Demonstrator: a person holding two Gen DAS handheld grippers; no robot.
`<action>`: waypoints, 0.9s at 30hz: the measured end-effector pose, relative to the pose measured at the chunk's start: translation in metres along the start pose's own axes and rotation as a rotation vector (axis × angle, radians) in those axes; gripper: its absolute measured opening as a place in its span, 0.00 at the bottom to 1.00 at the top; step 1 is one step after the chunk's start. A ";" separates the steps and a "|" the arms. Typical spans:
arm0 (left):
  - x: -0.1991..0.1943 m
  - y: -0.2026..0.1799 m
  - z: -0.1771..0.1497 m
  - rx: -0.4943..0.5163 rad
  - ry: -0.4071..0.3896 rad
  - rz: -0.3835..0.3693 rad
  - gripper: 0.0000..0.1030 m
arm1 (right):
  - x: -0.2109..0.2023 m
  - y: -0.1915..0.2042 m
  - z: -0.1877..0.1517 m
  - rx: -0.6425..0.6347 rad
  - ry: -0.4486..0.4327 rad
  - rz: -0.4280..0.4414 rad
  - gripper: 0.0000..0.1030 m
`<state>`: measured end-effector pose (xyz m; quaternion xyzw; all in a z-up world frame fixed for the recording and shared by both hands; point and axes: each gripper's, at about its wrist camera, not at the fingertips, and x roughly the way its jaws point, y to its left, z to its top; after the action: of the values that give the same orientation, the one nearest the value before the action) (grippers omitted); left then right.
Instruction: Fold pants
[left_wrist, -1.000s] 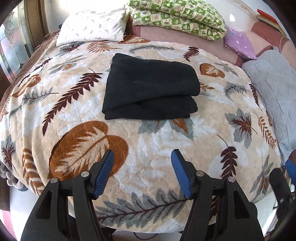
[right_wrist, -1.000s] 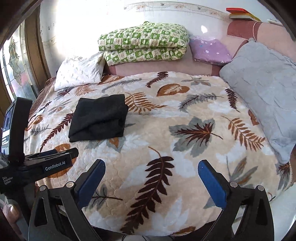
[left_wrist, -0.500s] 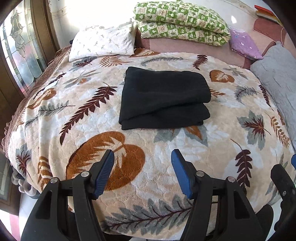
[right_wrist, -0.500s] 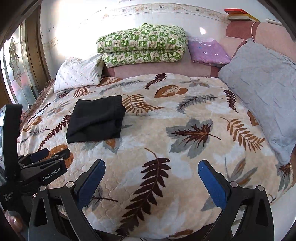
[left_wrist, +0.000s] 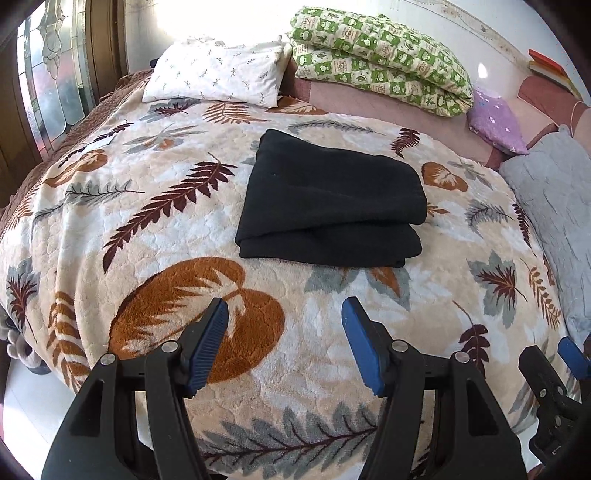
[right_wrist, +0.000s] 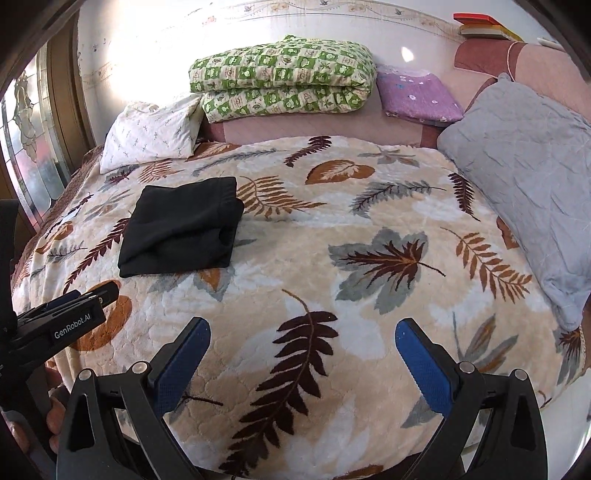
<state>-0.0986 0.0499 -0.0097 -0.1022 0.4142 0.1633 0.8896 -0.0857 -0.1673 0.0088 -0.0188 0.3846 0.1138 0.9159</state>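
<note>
The black pants lie folded into a compact rectangle on the leaf-patterned blanket, left of the bed's middle; they also show in the right wrist view. My left gripper is open and empty, hovering over the bed's near edge in front of the pants. My right gripper is open and empty, over the near edge further right, apart from the pants. The left gripper's body shows at the left of the right wrist view.
A white pillow, a folded green checked quilt and a purple pillow lie at the head of the bed. A grey quilted cushion lies on the right side. A glazed wooden door stands at the left.
Both grippers have drawn back and shifted slightly; the pants sit further right and lower in the left wrist view. The pants have not moved on the bed. Both grippers stay open.
</note>
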 end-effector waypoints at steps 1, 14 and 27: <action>0.002 -0.002 0.001 0.018 0.019 0.011 0.62 | 0.001 -0.001 0.000 0.001 0.000 -0.001 0.98; -0.014 0.000 0.010 0.006 -0.057 0.102 0.75 | 0.009 -0.008 0.000 0.030 0.027 0.010 0.98; -0.026 -0.013 0.008 0.074 -0.105 0.117 0.75 | 0.008 -0.004 0.001 0.014 0.022 0.006 0.98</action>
<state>-0.1042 0.0350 0.0163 -0.0361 0.3778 0.2047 0.9022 -0.0786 -0.1699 0.0037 -0.0124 0.3954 0.1134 0.9114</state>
